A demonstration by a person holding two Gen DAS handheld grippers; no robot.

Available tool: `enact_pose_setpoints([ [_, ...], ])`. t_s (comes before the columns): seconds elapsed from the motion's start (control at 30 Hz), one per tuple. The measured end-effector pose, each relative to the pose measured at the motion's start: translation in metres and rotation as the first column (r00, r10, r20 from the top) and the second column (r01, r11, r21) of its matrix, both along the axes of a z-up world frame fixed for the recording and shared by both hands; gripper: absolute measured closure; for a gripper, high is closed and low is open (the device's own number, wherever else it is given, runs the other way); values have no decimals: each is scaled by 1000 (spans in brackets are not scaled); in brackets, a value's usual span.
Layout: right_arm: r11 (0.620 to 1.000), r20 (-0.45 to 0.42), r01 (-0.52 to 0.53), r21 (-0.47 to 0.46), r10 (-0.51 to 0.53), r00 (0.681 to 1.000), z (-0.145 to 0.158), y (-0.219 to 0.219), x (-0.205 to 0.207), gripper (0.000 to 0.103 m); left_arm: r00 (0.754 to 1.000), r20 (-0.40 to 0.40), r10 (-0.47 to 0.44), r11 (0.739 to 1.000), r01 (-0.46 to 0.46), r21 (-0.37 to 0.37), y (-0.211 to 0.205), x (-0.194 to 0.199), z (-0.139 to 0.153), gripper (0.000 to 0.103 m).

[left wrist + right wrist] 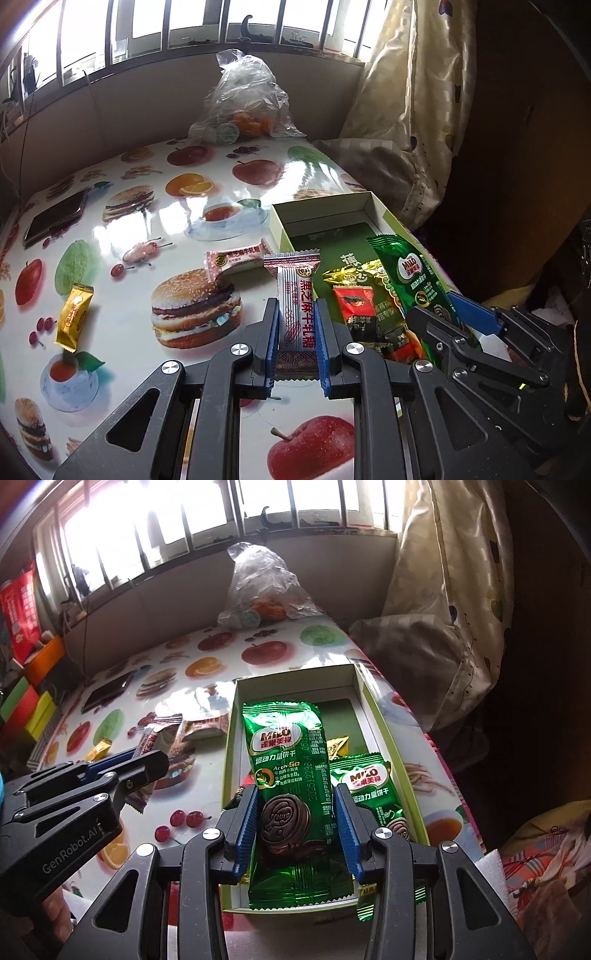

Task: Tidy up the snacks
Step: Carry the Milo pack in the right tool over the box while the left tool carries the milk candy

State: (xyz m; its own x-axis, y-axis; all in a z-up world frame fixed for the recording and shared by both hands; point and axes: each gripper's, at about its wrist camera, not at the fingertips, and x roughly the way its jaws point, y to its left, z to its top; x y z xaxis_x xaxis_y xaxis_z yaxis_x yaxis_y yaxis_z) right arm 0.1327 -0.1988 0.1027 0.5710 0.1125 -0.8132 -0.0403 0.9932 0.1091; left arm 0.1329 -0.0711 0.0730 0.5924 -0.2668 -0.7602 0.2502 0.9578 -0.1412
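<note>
A: Left wrist view first. Left gripper (pixel 296 341) is clamped on the white nougat candy (pixel 294 314), wrapper standing up between the pads, long axis running along the fingers, away from the camera. It's above the printed tabletop (pixel 122 236), not in the box yet.

B: Where's the box?

A: Open cardboard box (pixel 325 221) lies ahead and to the right of that gripper, near. Gold-and-red snack packs (pixel 360 301) already lie inside. So the coming move, I'd guess, is a short carry rightward over the box's left wall. Right gripper (pixel 452 314) sits over the box too, holding the green Milo biscuit pack (pixel 413 275).

B: Loose ones left?

A: A second nougat candy (pixel 236 260) and a gold candy (pixel 74 317) lie on the table to the left, so the left hand is nearer to both.

B: Right wrist view?

A: Right gripper (pixel 295 823) grips the Milo biscuit pack (pixel 288 775) between its blue pads, long axis along the fingers and in line with the box's (pixel 231 746) length. The pack hangs directly over the box interior; I'd say it only needs lowering and letting go. A second Milo pack (pixel 373 786) lies in the box just to its right. Left gripper (pixel 147 771) is off to the left, above the table, pinching its nougat candy (pixel 147 744).
</note>
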Motion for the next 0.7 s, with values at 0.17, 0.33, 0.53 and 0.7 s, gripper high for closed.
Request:
enact_pose_setpoints([
  [0.17, 1000, -1, 24, -2, -24, 1000, -1, -10, 1, 63, 1000, -8, -25, 1000, 25, -3, -10, 5, -2, 84],
  [0.33, 998, -12, 58, -8, -58, 998, -5, -22, 4, 63, 999, -23, -45, 999, 45, -8, -21, 12, -7, 84],
  [0.53, 997, -32, 78, -24, -79, 996, -13, -34, 10, 63, 997, -44, -69, 998, 69, -6, -35, 23, -16, 84],
  [0.7, 995, -45, 89, -34, -91, 995, -21, -42, 20, 63, 994, -68, -81, 997, 80, -10, -43, 31, -25, 84],
])
